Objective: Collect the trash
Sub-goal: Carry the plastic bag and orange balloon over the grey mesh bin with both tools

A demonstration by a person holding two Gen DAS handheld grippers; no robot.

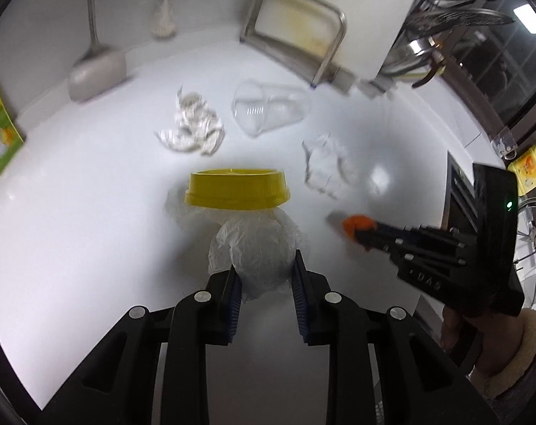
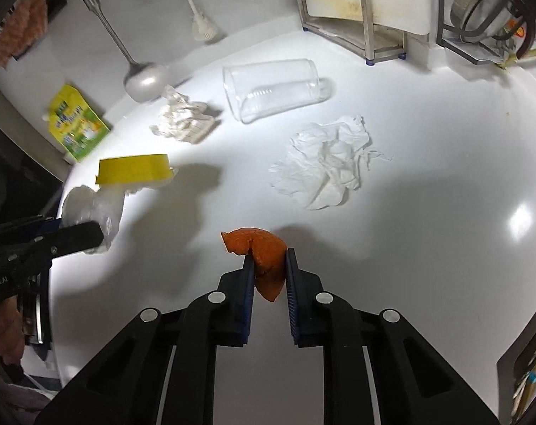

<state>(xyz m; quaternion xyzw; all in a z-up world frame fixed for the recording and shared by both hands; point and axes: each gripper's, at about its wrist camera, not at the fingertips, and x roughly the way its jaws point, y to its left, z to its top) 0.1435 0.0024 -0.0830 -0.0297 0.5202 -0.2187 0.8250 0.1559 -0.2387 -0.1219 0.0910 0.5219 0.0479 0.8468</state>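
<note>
While pinching orange peel (image 2: 264, 265) in the right gripper (image 2: 268, 265), holding a clear bag (image 1: 257, 248) under a yellow lid (image 1: 236, 187) in the closed left gripper (image 1: 264, 276).

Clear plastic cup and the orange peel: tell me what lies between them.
In the right wrist view, a crumpled white tissue lies on the counter between the tipped clear plastic cup and the orange peel held by the right gripper.
</note>
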